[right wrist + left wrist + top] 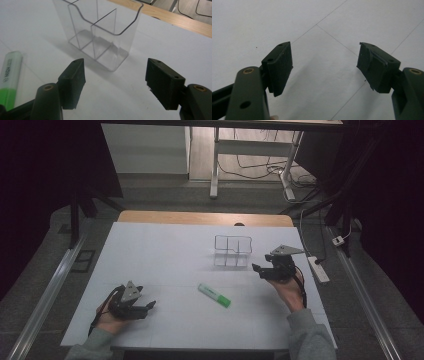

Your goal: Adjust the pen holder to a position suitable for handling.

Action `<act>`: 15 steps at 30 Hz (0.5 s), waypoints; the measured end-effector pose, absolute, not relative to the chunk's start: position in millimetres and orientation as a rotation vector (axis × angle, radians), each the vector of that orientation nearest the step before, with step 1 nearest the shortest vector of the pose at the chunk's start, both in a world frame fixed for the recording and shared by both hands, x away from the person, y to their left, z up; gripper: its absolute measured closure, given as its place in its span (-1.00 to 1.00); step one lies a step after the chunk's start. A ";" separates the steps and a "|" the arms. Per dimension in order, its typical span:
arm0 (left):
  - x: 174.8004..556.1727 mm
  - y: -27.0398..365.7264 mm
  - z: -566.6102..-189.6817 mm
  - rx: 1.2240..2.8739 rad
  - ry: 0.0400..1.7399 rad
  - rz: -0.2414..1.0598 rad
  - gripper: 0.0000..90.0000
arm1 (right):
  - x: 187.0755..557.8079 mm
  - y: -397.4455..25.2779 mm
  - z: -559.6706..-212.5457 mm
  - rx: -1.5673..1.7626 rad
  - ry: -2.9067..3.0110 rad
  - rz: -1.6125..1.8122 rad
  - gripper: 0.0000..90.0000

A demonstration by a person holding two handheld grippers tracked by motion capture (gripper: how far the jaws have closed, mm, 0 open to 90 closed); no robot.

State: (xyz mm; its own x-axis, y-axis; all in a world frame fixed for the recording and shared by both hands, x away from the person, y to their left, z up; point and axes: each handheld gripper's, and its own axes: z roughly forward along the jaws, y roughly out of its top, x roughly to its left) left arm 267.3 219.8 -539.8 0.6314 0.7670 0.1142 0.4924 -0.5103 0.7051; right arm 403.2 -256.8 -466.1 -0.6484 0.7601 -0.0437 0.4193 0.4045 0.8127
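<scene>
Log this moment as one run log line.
left gripper: open, empty | right gripper: open, empty, beside clear organizer | green highlighter: flat on table, untouched

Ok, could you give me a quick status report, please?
Left gripper open, empty. Right gripper open beside clear organizer. Highlighter flat between them. Nothing blocking.

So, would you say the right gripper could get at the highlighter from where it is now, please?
Probably yes: the right gripper is open, and bare white table lies between it and the highlighter; the clear organizer stands off to the far side.
</scene>
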 end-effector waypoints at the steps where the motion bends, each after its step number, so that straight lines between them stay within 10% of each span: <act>1: 267.3 219.9 -539.9 2.210 0.980 0.555 -0.38 | 405.9 -257.0 -465.6 1.020 2.253 1.131 -0.21; 15: 267.6 220.8 -540.2 2.211 0.980 0.552 -0.38 | 443.3 -257.1 -467.6 1.123 2.201 1.106 0.53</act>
State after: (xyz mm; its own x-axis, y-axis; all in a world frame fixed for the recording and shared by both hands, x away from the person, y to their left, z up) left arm 267.6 220.8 -540.2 0.6321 0.7666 0.1127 0.4931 -0.5102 0.7047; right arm 443.3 -257.1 -467.6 -0.5790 0.8151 -0.0190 0.4711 0.3535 0.8081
